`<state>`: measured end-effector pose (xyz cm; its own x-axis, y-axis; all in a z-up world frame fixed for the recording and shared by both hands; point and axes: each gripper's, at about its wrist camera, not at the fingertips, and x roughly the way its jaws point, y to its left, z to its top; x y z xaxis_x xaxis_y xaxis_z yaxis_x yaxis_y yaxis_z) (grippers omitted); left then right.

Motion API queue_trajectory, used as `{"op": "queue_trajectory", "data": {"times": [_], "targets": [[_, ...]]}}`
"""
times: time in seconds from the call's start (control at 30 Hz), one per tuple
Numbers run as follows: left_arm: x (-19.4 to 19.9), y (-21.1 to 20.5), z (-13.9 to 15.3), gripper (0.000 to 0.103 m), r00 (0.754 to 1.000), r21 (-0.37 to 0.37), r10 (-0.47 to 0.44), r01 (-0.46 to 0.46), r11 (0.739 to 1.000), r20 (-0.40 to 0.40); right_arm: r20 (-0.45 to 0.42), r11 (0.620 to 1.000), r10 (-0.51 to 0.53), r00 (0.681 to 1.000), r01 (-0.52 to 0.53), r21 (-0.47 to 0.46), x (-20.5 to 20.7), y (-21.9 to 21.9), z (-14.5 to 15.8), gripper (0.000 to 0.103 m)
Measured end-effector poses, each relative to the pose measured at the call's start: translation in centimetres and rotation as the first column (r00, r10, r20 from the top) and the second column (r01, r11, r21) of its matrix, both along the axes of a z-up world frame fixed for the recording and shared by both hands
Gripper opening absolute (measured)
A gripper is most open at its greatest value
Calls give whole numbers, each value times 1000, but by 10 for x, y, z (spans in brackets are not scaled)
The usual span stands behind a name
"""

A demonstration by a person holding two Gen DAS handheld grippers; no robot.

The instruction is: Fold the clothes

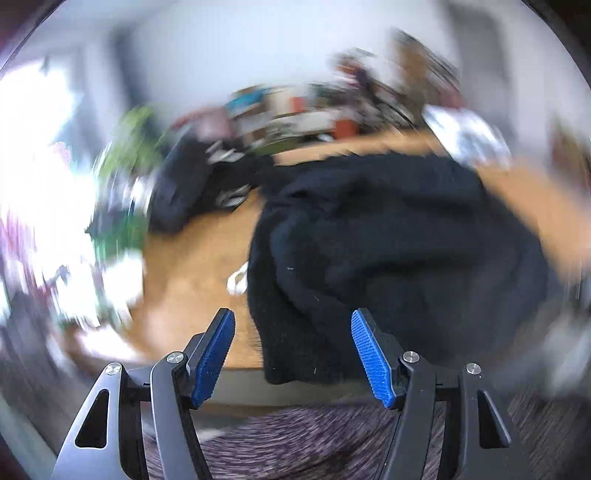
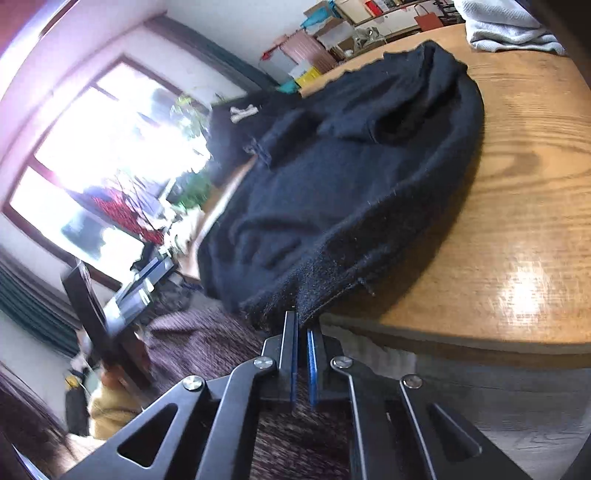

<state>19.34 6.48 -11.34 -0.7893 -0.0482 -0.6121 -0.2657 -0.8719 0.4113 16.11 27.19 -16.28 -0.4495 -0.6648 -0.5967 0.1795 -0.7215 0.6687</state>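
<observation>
A black knitted sweater (image 1: 388, 243) lies crumpled on the wooden table (image 1: 192, 258), its near hem hanging over the front edge. My left gripper (image 1: 293, 321) is open, its blue pads wide apart just short of that hem, holding nothing. This view is blurred by motion. In the right wrist view the same sweater (image 2: 332, 177) spreads across the table (image 2: 517, 221). My right gripper (image 2: 302, 325) is shut on the sweater's near corner at the table edge, with the cloth pinched between its blue pads (image 2: 294, 354).
A grey-white folded cloth (image 2: 506, 22) lies at the table's far right. Another dark garment (image 1: 184, 184) sits at the far left of the table. A purple mottled rug (image 2: 207, 343) covers the floor below. A bright window (image 2: 103, 155) and cluttered shelves stand behind.
</observation>
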Motion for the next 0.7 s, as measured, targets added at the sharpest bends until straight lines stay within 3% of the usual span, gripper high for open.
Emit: {"op": "queue_trajectory", "data": {"times": [0.03, 0.1, 0.17, 0.3, 0.53, 0.63, 0.7], "targets": [[6, 11, -8, 67, 998, -116, -61, 60, 991, -8, -12, 1000, -5, 1000, 5, -22, -3, 1, 5, 5], [16, 30, -24, 67, 986, -322, -169, 157, 934, -9, -27, 1000, -15, 1000, 15, -17, -7, 1, 12, 5], [20, 40, -37, 67, 972, -416, -235, 217, 883, 8, -42, 1000, -26, 999, 26, -11, -11, 2, 19, 5], [10, 43, -45, 67, 969, -452, -248, 223, 864, 3, -58, 999, -47, 997, 47, -11, -14, 0, 28, 5], [3, 53, -47, 67, 940, -455, -339, 322, 830, 45, -79, 991, -125, 989, 120, -60, -24, 14, 43, 5], [3, 58, -53, 67, 930, -485, -362, 343, 805, 57, -117, 990, -144, 983, 141, -30, -32, 17, 56, 5], [-3, 60, -55, 67, 935, -494, -350, 328, 805, 50, -131, 988, -151, 980, 149, -24, -38, 17, 62, 5]]}}
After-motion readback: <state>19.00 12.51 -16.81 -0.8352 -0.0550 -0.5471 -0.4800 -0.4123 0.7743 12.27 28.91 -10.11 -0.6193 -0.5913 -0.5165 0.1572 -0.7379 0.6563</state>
